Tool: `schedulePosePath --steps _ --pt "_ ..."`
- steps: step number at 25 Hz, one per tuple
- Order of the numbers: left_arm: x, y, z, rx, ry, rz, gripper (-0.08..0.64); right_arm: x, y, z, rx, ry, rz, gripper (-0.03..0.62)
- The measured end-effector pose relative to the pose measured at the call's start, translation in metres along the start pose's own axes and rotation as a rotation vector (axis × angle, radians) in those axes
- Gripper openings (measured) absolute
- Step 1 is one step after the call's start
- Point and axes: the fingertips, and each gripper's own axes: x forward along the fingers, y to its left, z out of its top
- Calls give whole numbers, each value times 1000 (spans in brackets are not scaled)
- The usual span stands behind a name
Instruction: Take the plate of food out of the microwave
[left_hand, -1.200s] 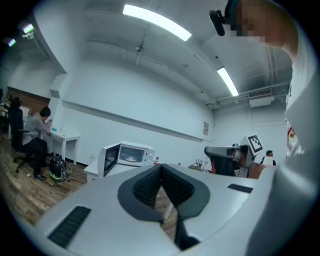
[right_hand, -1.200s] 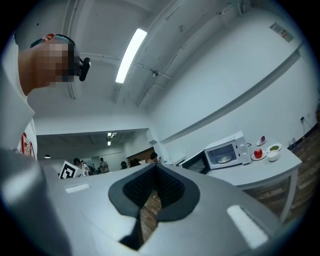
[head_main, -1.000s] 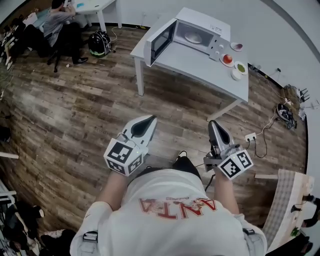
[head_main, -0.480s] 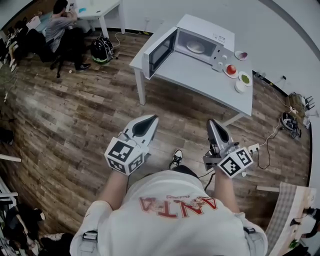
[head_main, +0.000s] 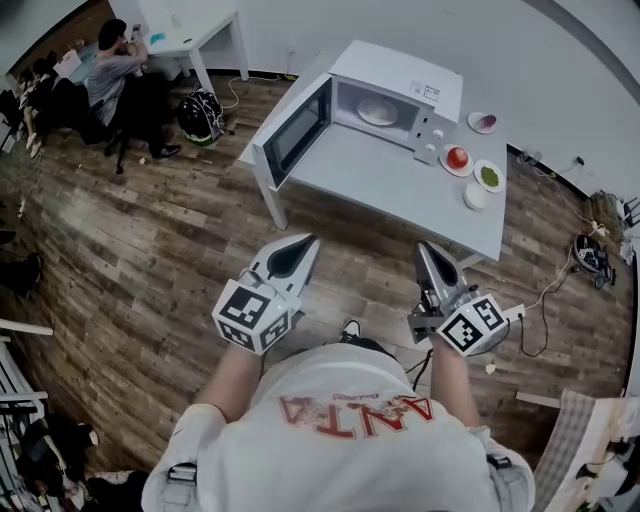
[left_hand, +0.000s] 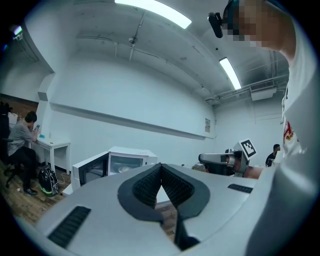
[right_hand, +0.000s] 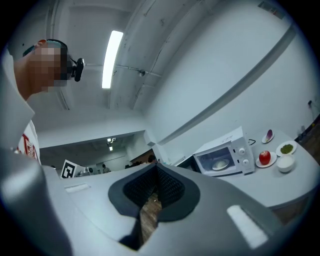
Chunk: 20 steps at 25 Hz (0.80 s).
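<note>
My grey left gripper (head_main: 304, 240) and grey right gripper (head_main: 426, 247) hung well short of the boxy white microwave oven (head_main: 400, 82) — jaws pressed together, nothing between them. The pale round plate of food (head_main: 378, 111) lay inside that oven, beside its swung-open door (head_main: 297, 140).
</note>
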Motion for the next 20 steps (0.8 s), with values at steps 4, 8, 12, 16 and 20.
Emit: schedulePosePath --steps 4,8,12,16,20 --pt "43 -7 -2 30 38 4 9 -1 -49 5 42 1 -8 2" --pt "77 -12 -7 25 53 17 9 -2 -89 3 80 20 -14 3" --pt "98 -11 -10 25 67 26 9 5 -110 -2 106 43 -3 2" --pt "114 0 -9 15 69 47 9 16 -121 -8 145 54 18 3" --pt "131 13 -7 4 63 48 9 30 -138 -10 155 69 -3 3"
